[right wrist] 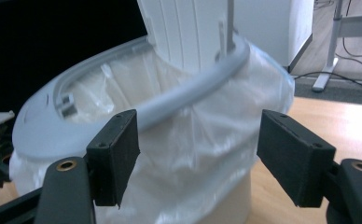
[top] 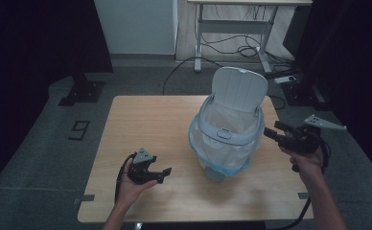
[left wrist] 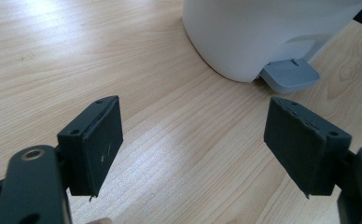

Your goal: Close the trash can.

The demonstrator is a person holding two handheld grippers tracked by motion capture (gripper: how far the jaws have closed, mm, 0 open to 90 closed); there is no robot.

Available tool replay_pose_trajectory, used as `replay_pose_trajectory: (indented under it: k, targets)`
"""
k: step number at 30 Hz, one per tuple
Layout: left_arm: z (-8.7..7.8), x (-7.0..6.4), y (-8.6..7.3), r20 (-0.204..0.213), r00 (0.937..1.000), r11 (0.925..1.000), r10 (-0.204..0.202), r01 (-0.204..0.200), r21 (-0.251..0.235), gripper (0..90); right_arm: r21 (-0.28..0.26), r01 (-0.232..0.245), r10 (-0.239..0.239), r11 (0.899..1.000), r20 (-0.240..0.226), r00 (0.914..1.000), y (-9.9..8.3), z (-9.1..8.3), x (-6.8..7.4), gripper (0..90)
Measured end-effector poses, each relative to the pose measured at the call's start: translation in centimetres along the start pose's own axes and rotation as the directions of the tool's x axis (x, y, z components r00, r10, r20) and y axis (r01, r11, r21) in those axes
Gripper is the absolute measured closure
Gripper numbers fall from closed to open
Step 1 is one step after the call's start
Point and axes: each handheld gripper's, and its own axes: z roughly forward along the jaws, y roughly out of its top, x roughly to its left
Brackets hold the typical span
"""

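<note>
A white pedal bin (top: pixel 225 139) stands on the wooden table (top: pixel 145 120), its lid (top: pixel 239 88) swung up and a clear plastic liner (right wrist: pixel 202 135) draped over its grey rim (right wrist: pixel 179 100). My left gripper (top: pixel 159 173) is open, low over the table to the left of the bin; its view looks at the bin's base (left wrist: pixel 258 32) and grey foot pedal (left wrist: pixel 291 74). My right gripper (top: pixel 275 130) is open beside the bin's right rim, its jaws standing either side of the liner-covered wall. Nothing is held in either gripper.
The table's left half is bare wood. Behind the table a white desk frame (top: pixel 237 28) stands with cables (top: pixel 237 50) on the floor and a power strip (top: pixel 284 79). Dark curtains hang at both sides. A floor mark (top: pixel 80 129) lies to the left.
</note>
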Motion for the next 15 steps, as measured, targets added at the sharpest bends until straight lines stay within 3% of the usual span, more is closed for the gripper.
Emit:
replay_pose_trajectory:
  k: [4, 15]
  targets:
    - [0.2, 0.0, -0.1, 0.002, 1.0, 1.0, -0.006, 0.006, 0.003, 19.7, -0.021, 0.002, -0.002, 1.0, -0.002, 1.0, 1.4, 0.6, 0.3, 27.8]
    - [0.4, 0.0, -0.3, 0.004, 1.0, 0.9999, -0.007, 0.007, 0.012, 19.7, -0.007, 0.018, -0.017, 1.0, 0.022, 0.9996, 4.7, 2.8, 0.3, 23.8]
